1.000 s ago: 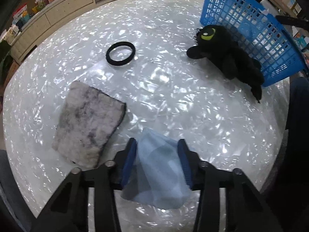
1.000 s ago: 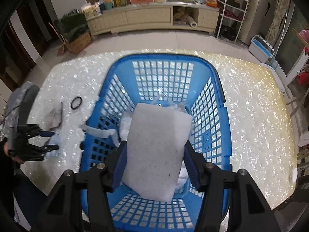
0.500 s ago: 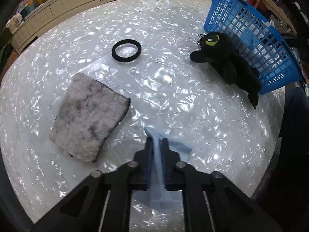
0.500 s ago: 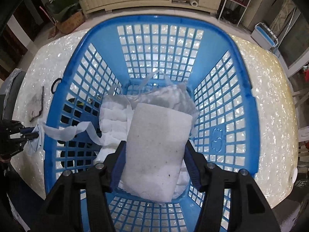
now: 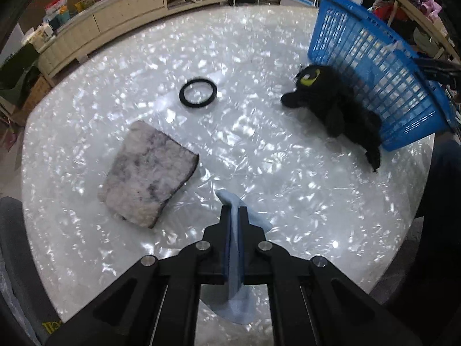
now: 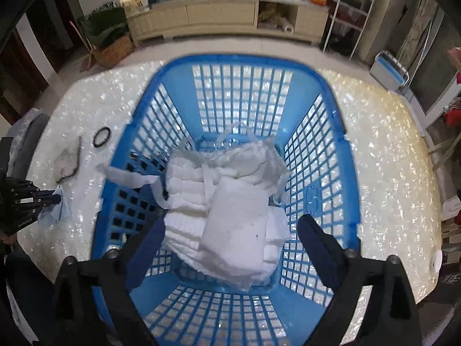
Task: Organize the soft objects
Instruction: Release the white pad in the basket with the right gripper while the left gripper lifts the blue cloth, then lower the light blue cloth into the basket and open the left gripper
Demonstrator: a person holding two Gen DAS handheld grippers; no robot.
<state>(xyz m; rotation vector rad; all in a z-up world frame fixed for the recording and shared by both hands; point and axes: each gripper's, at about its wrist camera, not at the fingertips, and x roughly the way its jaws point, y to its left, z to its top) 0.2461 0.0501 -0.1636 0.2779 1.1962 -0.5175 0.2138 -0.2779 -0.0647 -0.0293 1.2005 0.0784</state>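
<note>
Two grippers are working: left gripper (image 5: 234,213) is clenching a pale blue cloth (image 5: 237,305) above the desk (image 5: 259,155), while right gripper (image 6: 230,230), fingers (image 6: 314,239) just spread, is releasing a white pad (image 6: 236,230) into the blue basket (image 6: 343,173).

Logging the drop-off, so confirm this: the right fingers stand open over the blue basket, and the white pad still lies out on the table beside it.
Not quite. The right gripper does stand open over the blue basket, but the white pad lies inside the basket on the other white items, not on the table. The right wrist view shows it.
</note>
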